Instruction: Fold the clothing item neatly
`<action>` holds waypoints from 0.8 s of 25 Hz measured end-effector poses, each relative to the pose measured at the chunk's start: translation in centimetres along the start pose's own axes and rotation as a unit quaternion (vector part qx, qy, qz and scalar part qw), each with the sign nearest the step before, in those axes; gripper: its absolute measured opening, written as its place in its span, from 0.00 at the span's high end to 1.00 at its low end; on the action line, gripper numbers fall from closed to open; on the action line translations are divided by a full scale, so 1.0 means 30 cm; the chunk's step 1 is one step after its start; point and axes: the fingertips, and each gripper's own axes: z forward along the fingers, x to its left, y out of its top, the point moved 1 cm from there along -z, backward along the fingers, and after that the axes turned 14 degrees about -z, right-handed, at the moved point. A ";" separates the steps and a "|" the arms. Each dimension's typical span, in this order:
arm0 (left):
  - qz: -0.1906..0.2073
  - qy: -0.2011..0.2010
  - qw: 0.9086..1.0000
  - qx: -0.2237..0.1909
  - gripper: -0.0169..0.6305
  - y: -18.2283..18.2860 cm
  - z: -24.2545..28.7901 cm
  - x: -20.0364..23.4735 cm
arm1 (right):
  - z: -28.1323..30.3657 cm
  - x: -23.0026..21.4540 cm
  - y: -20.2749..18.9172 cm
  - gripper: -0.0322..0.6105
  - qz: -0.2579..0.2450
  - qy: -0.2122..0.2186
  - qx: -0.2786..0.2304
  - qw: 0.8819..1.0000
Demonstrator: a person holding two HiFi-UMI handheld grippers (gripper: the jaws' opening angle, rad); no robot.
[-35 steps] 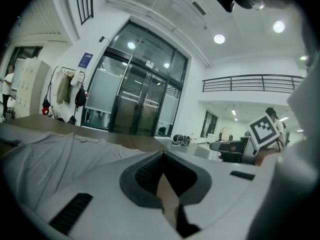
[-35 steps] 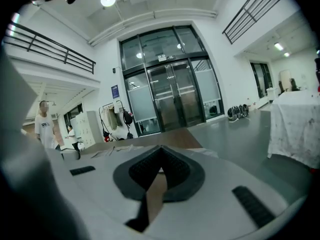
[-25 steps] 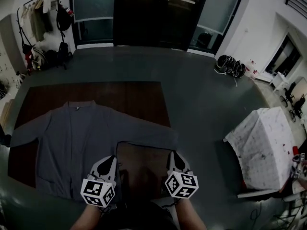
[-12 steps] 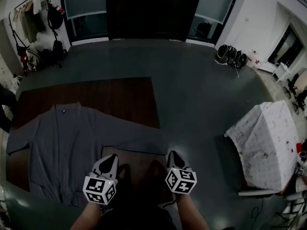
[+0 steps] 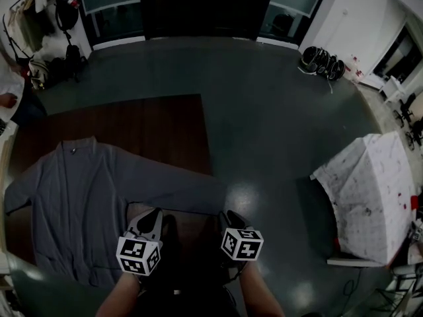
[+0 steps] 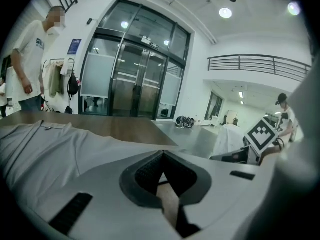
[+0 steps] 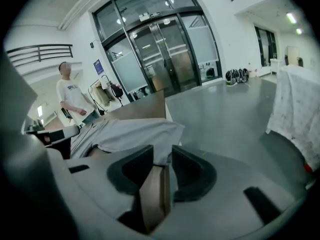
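Note:
A grey long-sleeved garment (image 5: pixel 79 197) lies spread flat on the brown table (image 5: pixel 158 124), its right sleeve reaching toward the near right corner. My left gripper (image 5: pixel 153 215) hovers over the near table edge beside the garment's hem, shut with nothing in it. In the left gripper view the gripper (image 6: pixel 161 156) has its jaws closed and the garment (image 6: pixel 45 144) lies ahead to the left. My right gripper (image 5: pixel 229 216) is just short of the sleeve's end. Its jaws (image 7: pixel 162 151) have just been opening and hold nothing; the sleeve (image 7: pixel 130 134) lies beyond the tips.
A white stained cloth (image 5: pixel 370 197) covers something at the right. Shoes (image 5: pixel 322 63) lie on the grey floor near the glass doors (image 5: pixel 198 5). A coat rack (image 5: pixel 46 25) stands at the far left, with a person (image 5: pixel 10 91) beside the table's left end.
Both grippers have sunk toward the near table edge. The garment has slid left in the view, and a person has come into sight at the left.

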 end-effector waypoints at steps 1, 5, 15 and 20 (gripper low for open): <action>0.000 0.000 1.000 0.003 0.96 -0.004 0.014 0.001 | 0.014 0.000 -0.009 0.80 0.006 0.007 0.006 1.000; -0.005 0.005 1.000 0.013 0.96 -0.021 0.055 0.005 | 0.056 0.006 -0.032 0.74 0.008 0.031 0.027 0.999; -0.015 0.008 0.999 0.027 0.96 -0.043 0.091 0.033 | 0.121 0.006 -0.064 0.72 0.030 0.053 0.052 0.997; -0.013 0.008 0.999 0.032 0.96 -0.044 0.087 0.037 | 0.112 -0.012 -0.078 0.66 0.049 0.047 0.058 0.996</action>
